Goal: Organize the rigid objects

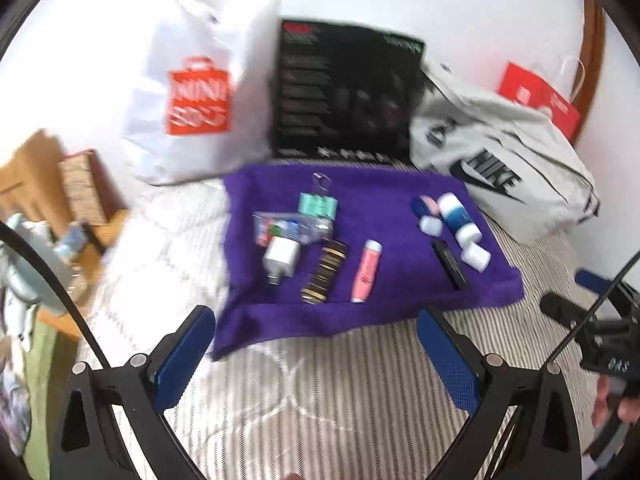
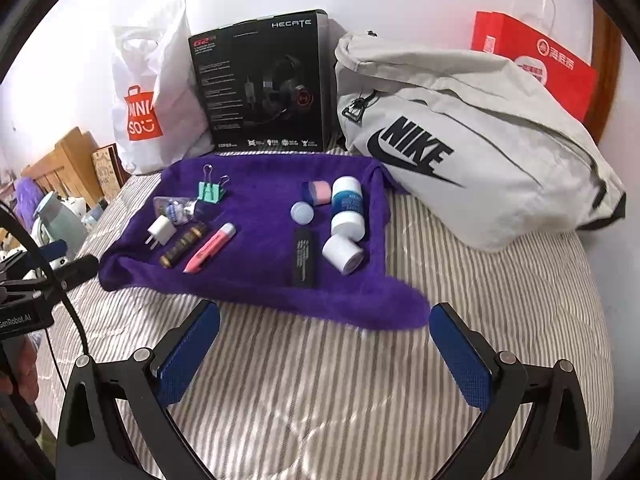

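Pink highlighter (image 2: 210, 247) lies diagonally on purple towel (image 2: 256, 280), tip toward camera.

A purple towel (image 2: 256, 276) lay on a grey-and-white striped bedspread (image 2: 320, 380). On it were a mint-green binder clip (image 2: 211, 192), a white plug adapter (image 2: 161, 231), a pink highlighter (image 2: 211, 247), a black flat stick (image 2: 304, 258) and a white-and-blue bottle (image 2: 347, 204). The Nike bag (image 2: 472, 148) was pale grey with black lettering; the headset box (image 2: 264, 84) was black; the paper bag (image 2: 536, 60) was red.
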Available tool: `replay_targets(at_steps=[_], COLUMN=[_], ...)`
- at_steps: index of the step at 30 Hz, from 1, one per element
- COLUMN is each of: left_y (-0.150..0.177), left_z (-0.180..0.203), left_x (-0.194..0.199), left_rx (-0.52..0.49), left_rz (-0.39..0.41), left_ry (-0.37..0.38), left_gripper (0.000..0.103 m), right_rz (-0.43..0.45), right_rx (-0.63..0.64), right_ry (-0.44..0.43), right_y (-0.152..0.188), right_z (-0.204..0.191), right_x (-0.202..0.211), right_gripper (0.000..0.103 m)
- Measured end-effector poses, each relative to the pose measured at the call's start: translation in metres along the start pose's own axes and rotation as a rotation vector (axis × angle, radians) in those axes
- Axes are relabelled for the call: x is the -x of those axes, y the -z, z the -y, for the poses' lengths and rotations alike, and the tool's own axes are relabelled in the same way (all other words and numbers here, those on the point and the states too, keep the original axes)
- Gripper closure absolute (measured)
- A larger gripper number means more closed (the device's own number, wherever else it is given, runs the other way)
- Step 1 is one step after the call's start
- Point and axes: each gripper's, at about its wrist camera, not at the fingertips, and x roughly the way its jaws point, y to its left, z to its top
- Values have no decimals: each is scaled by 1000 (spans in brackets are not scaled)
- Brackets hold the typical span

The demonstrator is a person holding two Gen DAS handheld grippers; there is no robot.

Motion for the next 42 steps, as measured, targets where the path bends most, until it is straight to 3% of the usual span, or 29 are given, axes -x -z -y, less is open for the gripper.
replay_targets(at_steps=[6,16,42], left_y=[22,31,36], left_z=[-2,13,26], left_x=[11,31,30], left_rx=[26,-14,-65], left_rz=[-10,9,-4], left_ry=[-8,-17,-60], left_gripper=[1,1,1], right_rz=[3,38,28], right_rx=[28,14,-6], right_ry=[48,48,54], right_y=[14,24,31], right_z=[-12,-16,-12], right_x=[19,47,51], right_gripper=[0,0,0])
